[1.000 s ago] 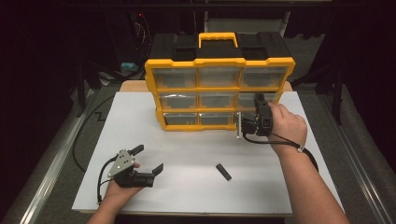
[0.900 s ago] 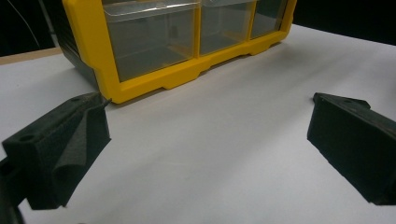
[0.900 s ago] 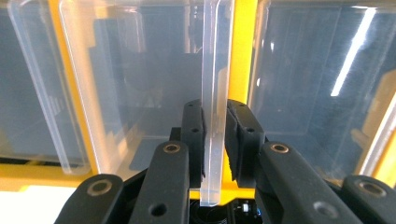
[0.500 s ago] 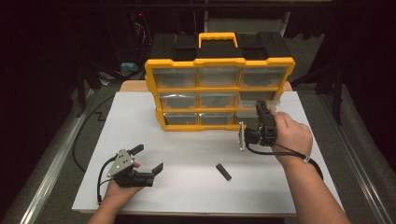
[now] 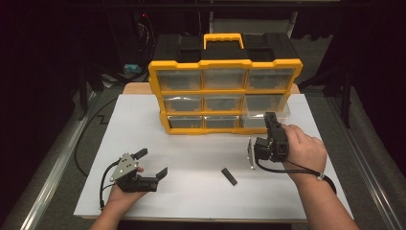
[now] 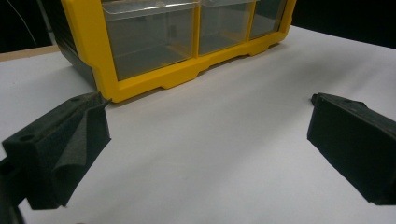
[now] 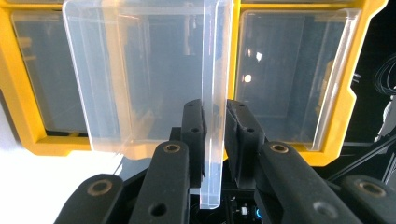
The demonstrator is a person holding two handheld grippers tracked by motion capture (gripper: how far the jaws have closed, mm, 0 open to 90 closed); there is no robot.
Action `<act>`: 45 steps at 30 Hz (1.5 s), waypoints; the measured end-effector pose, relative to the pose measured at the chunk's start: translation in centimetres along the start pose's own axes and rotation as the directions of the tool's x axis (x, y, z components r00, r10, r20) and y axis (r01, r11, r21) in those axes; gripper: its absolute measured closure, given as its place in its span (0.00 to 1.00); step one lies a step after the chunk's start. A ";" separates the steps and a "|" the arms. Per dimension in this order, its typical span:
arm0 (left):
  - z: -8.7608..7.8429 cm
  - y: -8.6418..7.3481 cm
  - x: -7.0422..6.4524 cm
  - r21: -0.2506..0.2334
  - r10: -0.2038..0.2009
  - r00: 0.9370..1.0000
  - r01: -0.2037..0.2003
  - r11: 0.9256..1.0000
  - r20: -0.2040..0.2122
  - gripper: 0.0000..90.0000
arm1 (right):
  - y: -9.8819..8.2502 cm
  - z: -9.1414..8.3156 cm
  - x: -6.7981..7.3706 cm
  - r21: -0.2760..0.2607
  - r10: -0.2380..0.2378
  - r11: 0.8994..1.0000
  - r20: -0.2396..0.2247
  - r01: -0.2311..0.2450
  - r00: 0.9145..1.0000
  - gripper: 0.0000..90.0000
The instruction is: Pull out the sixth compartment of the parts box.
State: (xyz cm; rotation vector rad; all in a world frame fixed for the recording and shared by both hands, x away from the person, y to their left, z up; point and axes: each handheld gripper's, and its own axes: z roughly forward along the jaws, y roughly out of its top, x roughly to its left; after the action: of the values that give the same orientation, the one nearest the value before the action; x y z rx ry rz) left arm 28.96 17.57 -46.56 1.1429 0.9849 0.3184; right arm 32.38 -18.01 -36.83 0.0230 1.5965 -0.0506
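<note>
A yellow organizer (image 5: 225, 76) with clear drawers stands at the back of the white board. Its lower right clear drawer (image 5: 262, 116) sticks out toward me. My right gripper (image 5: 270, 120) is shut on that drawer's front lip. In the right gripper view the jaws (image 7: 215, 109) pinch the drawer's thin clear wall (image 7: 140, 70), with the yellow frame (image 7: 14, 93) behind it. My left gripper (image 5: 152, 163) rests on the board at the near left, open with nothing between its jaws. In the left gripper view, that gripper (image 6: 210, 140) faces the organizer's bottom row (image 6: 140, 79).
A small black bar (image 5: 230, 176) lies on the white board (image 5: 191, 201) between the two hands. A black cable runs off the board's left edge (image 5: 84, 139). Dark floor and metal rails flank the board on both sides.
My right hand has drawn back toward the near edge with the clear drawer in its jaws, so the drawer stands farther out of the organizer. The left hand has stayed put.
</note>
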 end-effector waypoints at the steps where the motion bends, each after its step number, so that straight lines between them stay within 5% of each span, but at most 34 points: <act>1: 0.0 0.0 0.0 0.001 0.000 1.000 0.000 1.000 0.000 0.00 | 0.0 -0.2 0.0 -0.004 -0.001 1.000 0.002 0.001 1.000 0.88; 19: -0.2 0.0 0.0 0.006 0.008 1.000 -0.008 1.000 0.003 0.00 | 0.1 -2.5 0.3 -0.023 0.004 1.000 0.020 -0.003 1.000 0.88; 45: -0.2 -0.2 0.0 0.014 0.009 1.000 -0.010 1.000 0.005 0.00 | -0.6 -2.7 1.0 -0.031 -0.001 1.000 0.027 0.002 1.000 0.88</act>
State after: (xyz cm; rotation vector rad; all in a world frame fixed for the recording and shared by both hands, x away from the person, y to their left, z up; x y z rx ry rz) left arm 28.76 17.58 -46.68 1.1608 0.9791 0.3167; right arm 29.63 -18.54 -37.74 -0.0028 1.5706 -0.0271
